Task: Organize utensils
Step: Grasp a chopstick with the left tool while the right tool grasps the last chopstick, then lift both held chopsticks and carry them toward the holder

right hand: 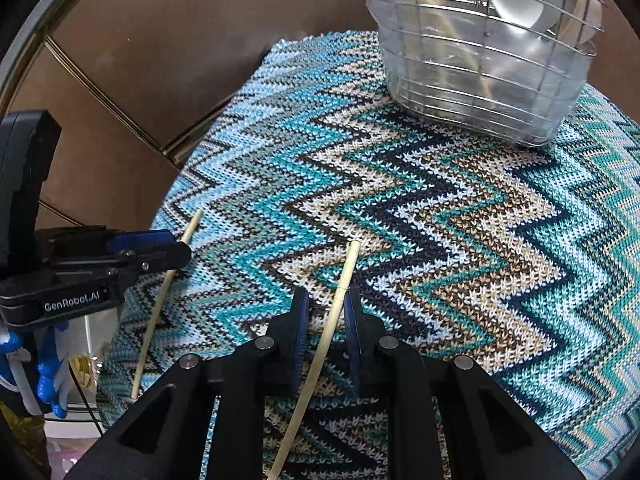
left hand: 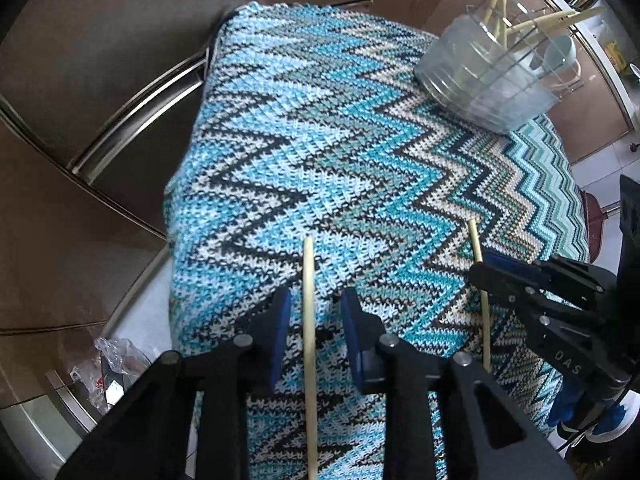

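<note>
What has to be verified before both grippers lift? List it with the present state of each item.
1. Left chopstick sits between the jaws of the left gripper: ok, roughly centred.
2. Left jaws pressing on it: not ok, a gap shows on both sides.
3. Right chopstick sits between the jaws of the right gripper: ok, close against one side.
4. Right jaws pressing on it: not ok, a gap shows on the other side.
5. Wire basket ready: ok, it stands on the cloth with chopsticks already in it.
6. Cloth between the grippers and the basket free of other things: ok.
</note>
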Tool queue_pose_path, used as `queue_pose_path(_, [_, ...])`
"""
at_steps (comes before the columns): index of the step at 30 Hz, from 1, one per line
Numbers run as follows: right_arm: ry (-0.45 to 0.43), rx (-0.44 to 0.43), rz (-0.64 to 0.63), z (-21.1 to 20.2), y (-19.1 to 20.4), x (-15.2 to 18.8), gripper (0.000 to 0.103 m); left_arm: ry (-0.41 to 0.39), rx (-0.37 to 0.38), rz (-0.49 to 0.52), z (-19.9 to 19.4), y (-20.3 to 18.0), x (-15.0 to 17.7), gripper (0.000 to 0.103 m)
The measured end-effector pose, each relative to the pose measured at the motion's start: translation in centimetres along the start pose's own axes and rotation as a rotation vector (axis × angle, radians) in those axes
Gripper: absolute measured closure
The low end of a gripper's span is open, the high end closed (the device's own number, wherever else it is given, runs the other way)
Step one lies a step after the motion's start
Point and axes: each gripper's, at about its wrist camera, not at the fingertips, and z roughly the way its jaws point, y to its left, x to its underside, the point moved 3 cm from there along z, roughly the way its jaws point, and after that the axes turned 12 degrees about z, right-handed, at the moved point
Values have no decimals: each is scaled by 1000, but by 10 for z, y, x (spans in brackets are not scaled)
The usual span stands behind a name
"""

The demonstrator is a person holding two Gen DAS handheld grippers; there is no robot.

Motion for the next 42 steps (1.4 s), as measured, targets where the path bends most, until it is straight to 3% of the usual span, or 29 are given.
queue_pose_path(5, [35, 5, -6, 9, 2, -4, 89, 9, -4, 2, 6, -1, -2, 81])
queue_pose_path(10, [41, 7, 5, 18, 7, -9, 92, 12, -19, -22, 7, 3, -3, 95])
queue_pose_path(14, [42, -12, 40, 17, 4, -9, 94, 10, -18, -29, 6, 1, -2, 97])
queue_pose_path(22, [-3, -66, 23, -24, 2, 12, 97, -47, -15, 13, -31, -16, 14, 98])
queue_pose_path(33, [-177, -177, 17, -106, -12, 32, 98, -116, 45, 105, -80, -66, 7, 98])
queue_pose_path(42, [-421, -190, -32, -196, -15, 0, 97, -269, 92, 147, -135, -107, -59, 98])
